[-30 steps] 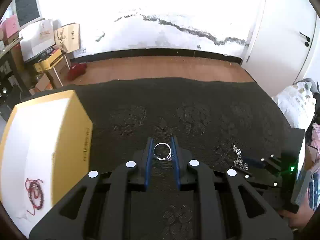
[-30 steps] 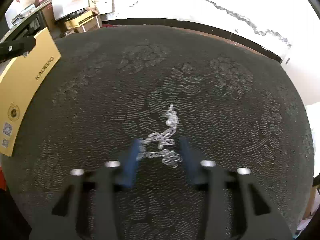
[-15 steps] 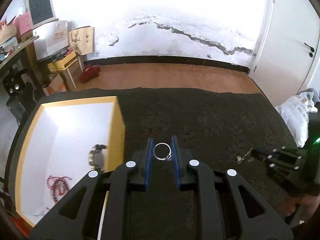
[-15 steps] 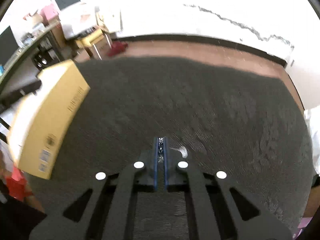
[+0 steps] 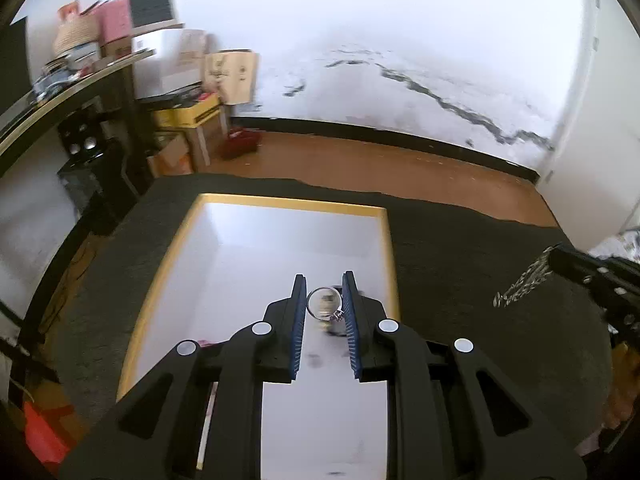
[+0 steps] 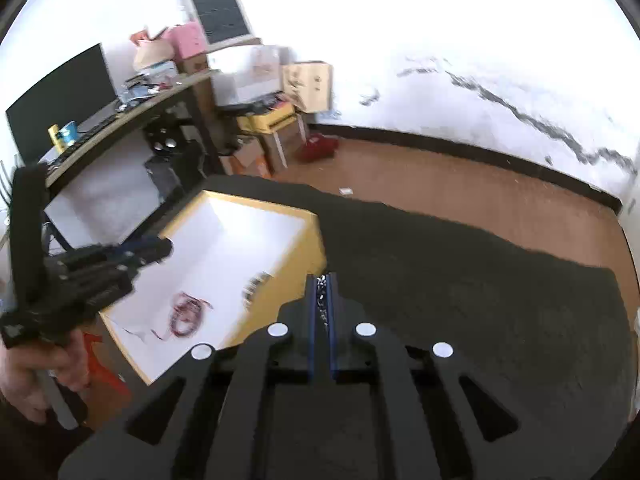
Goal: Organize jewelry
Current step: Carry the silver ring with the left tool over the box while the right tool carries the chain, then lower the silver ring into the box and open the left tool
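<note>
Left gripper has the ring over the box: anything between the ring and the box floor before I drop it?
No lid or cover shows. The ring, pinched in the left gripper, hangs over the open box. A small dark piece lies on the white floor right below it; the red bracelet lies clear, off to the side.

A black monitor [image 6: 60, 92] stands on a desk [image 6: 132, 114] at the left wall. Cardboard boxes [image 6: 308, 84] are stacked beside the desk. A red bag [image 5: 240, 148] lies on the wooden floor [image 5: 380, 172].
</note>
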